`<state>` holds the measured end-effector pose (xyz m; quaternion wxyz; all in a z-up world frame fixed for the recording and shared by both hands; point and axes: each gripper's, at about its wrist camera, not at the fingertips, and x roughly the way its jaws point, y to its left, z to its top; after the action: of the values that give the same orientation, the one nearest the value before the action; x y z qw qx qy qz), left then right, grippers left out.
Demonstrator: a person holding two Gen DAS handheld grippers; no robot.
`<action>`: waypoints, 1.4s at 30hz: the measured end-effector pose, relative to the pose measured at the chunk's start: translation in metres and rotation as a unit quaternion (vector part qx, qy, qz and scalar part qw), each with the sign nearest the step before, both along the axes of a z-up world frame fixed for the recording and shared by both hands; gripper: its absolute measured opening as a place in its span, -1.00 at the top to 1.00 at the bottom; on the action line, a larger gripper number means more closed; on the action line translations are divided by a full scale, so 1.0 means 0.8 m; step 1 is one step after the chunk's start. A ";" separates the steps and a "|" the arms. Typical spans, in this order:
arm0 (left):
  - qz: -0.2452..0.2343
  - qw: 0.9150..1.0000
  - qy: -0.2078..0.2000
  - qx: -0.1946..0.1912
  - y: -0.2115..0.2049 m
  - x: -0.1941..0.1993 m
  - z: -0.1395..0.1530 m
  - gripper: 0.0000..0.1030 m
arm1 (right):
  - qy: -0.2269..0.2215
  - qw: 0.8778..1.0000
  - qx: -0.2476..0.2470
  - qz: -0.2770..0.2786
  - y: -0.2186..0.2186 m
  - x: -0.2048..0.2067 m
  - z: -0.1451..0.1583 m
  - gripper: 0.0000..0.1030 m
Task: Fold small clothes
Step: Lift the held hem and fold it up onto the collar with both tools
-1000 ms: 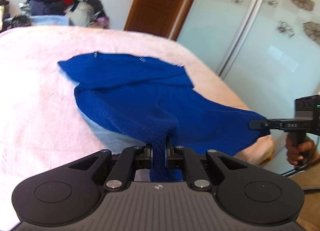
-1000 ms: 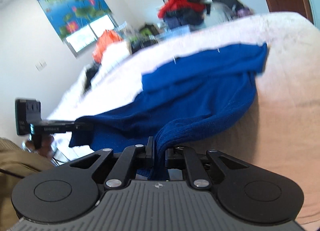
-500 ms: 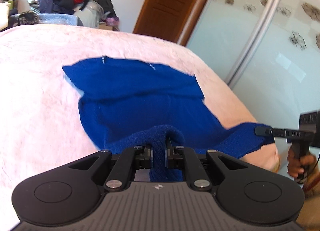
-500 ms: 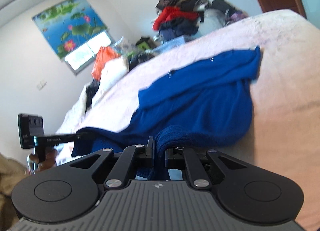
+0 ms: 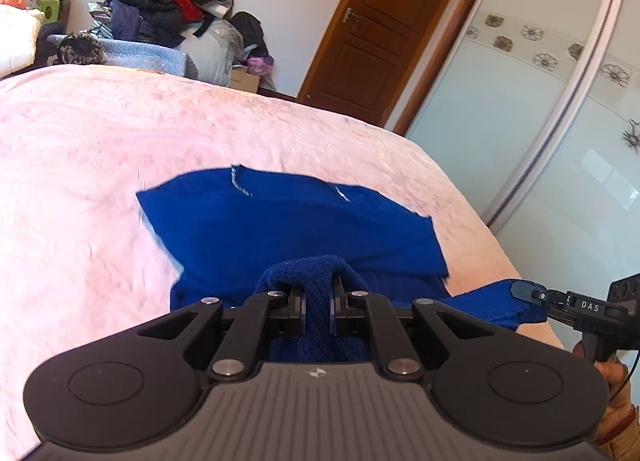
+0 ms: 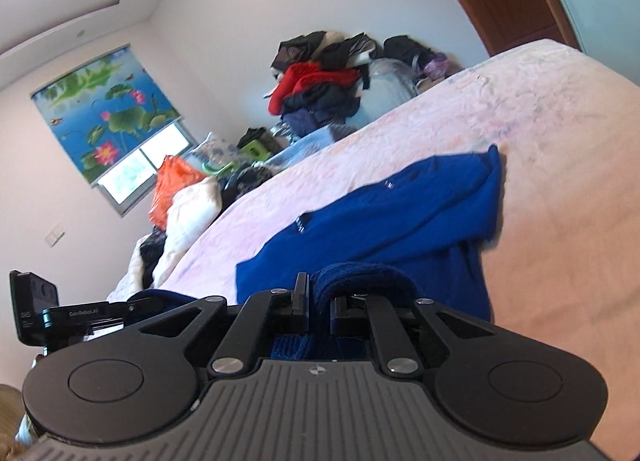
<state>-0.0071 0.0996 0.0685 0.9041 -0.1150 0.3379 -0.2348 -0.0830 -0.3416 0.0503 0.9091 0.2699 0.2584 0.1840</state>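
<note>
With both near corners of the blue garment [image 5: 304, 229] clamped, the coming move is judged to turn on one relation: the far, already flat part lies straight ahead of both sets of fingers, and the held hem is being carried toward it.

- Left gripper [image 5: 318, 311]: fingers pinched on a bunched fold of blue knit, which humps up over the tips.
- Right gripper [image 6: 318, 309]: fingers likewise pressed together on a roll of the same fabric; in the left view it is seen at the right edge [image 5: 532, 293], holding the other near corner.
- Garment location: spread on the pink bed [image 5: 100, 181], far edge square to the view, long axis running left to right between the two grippers. Neither gripper is clearly nearer the far edge; they are roughly level.
- Far edge marked by two small white stitches [image 5: 240, 185], probably usable as an alignment reference.

Change against the frames a second ago: far less blue cloth is seen between fingers and far edge; the near half has been lifted and brought forward over the far half, and the slack hanging off the bed edge has been taken up. Both cameras have pitched upward.

Judged status: fold partly completed, hem not yet laid down. The clothes pile [image 5: 160, 1] behind the bed is untouched.
</note>
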 end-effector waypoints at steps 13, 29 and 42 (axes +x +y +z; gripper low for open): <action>0.034 0.998 -0.013 0.051 -0.031 0.090 0.002 0.81 | -0.012 0.999 -0.029 -0.041 0.010 0.098 -0.011 0.75; 0.067 0.995 0.007 0.075 -0.045 0.199 -0.025 0.81 | 0.006 0.997 -0.024 -0.067 0.005 0.218 -0.041 0.75; 0.089 0.990 0.069 0.087 -0.050 0.276 -0.084 0.80 | 0.077 0.995 -0.006 -0.069 0.004 0.309 -0.098 0.69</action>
<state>0.2136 0.0594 0.0016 0.9026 -0.0810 0.4069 -0.1147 0.1641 -0.3386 -0.0285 0.8986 0.2949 0.3099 0.0977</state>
